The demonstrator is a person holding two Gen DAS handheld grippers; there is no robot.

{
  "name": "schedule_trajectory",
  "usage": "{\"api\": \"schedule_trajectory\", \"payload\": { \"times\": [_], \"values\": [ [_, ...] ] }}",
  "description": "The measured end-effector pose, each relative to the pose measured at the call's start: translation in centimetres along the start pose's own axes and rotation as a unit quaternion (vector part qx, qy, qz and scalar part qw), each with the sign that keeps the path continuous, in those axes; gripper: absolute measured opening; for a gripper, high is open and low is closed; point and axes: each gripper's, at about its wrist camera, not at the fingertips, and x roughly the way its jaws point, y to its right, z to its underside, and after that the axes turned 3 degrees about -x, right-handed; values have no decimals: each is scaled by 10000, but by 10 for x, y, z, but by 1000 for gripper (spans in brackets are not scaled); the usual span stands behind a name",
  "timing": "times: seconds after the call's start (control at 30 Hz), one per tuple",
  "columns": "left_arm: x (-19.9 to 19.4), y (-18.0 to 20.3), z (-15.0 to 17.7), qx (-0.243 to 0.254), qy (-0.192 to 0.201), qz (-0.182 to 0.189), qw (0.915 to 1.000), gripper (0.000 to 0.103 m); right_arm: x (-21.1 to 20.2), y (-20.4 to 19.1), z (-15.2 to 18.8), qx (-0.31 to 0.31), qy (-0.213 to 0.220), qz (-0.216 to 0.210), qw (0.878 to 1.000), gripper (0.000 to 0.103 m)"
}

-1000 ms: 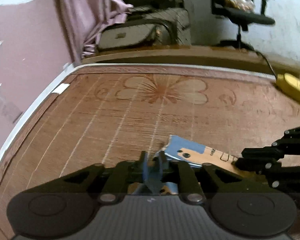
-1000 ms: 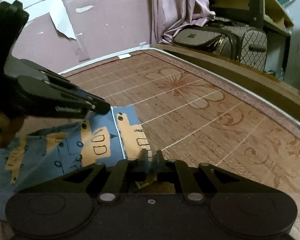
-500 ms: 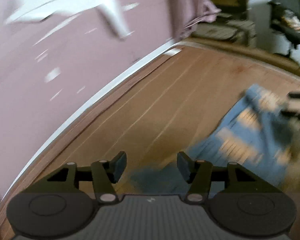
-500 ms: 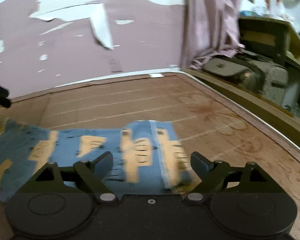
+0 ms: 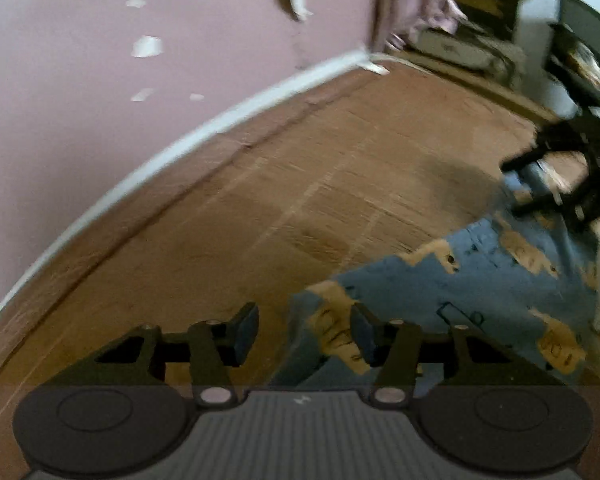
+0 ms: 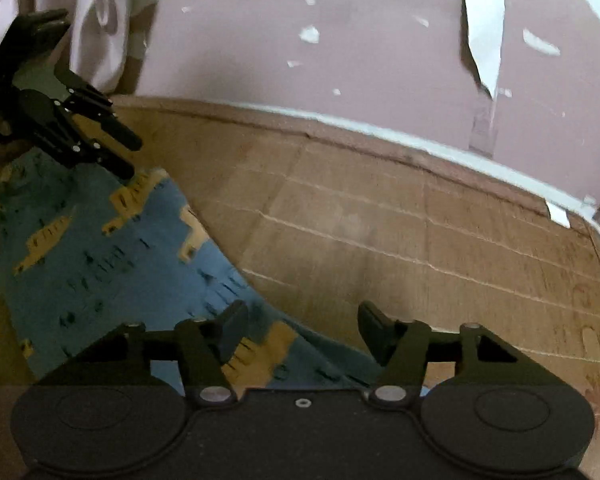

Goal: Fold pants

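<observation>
The blue pants (image 5: 480, 292) with yellow prints lie spread on the brown mat (image 5: 300, 184). My left gripper (image 5: 304, 332) hovers over their near corner. Its jaws are closing, cloth lies below the gap, and the pads do not press on it. In the right wrist view the pants (image 6: 100, 248) stretch away to the left. My right gripper (image 6: 304, 326) stands over their edge with its jaws closing and the pads free of the cloth. Each view shows the other gripper: the right gripper (image 5: 514, 188) at the pants' far end, the left gripper (image 6: 130, 158) at upper left.
The mat covers a bed with a white edge (image 6: 440, 152) against a pink wall (image 6: 380, 48) with peeling paint. A curtain (image 5: 412, 0), bags (image 5: 452, 44) and a black office chair (image 5: 580, 52) stand beyond the bed's far corner.
Both grippers were shut on the pants' edge a second ago and have let go. Both hands swung sideways and rolled, so the views now face the wall. The pants lie flat.
</observation>
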Motion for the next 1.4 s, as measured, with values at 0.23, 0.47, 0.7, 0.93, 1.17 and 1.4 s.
{"api": "schedule_trajectory", "payload": {
  "times": [0.23, 0.47, 0.7, 0.93, 1.17, 1.4],
  "values": [
    [5, 1, -8, -319, 3, -363, 9988, 4, -18, 59, 35, 252, -509, 216, 9982, 50],
    [-2, -16, -2, -842, 125, -480, 9952, 4, -14, 80, 47, 50, -583, 53, 9983, 45],
    [-8, -18, -1, -820, 175, -477, 9953, 4, -9, 100, 39, -46, -505, -191, 9985, 53],
    [-9, -19, -1, -1059, 324, -513, 9925, 4, -5, 101, 37, -470, -688, -195, 9963, 6],
    [1, -18, 4, -1334, 266, -719, 9881, 5, 0, 102, 52, 289, -12, 964, 9949, 9],
    [-12, 14, -12, -785, 640, -1284, 9865, 54, -28, 76, 69, 961, 458, 2295, 9675, 76]
  ]
}}
